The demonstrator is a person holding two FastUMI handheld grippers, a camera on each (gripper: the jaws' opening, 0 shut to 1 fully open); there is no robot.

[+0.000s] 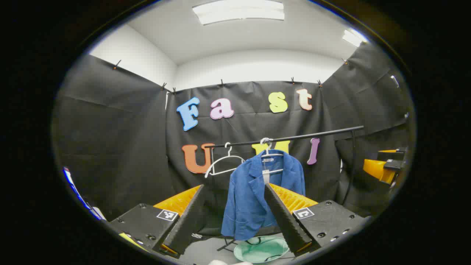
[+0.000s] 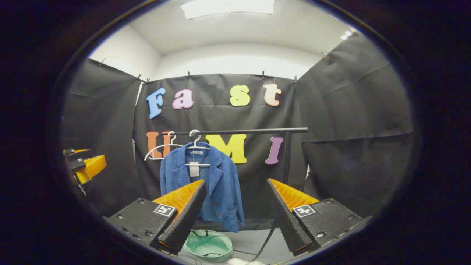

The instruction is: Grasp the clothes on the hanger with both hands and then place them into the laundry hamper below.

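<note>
Left gripper view has my left hand-held gripper (image 1: 235, 215) spread wide with nothing between its fingers, aimed at the blue jacket (image 1: 254, 198) hanging from a white hanger (image 1: 270, 154) on the black rail (image 1: 312, 135). A bare hanger (image 1: 224, 163) hangs beside it. Below the jacket sits the green hamper (image 1: 261, 249) on the floor. My right hand-held gripper (image 2: 235, 215) is equally wide, empty, well short of the jacket.

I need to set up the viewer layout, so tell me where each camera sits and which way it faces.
Left gripper view: rides the left claw, facing the blue jacket on the rail; own open fingers below, other claw at right.
Right gripper view: rides the right claw, facing the rail; own open fingers below.
Shared: jacket, rail, green hamper.
</note>
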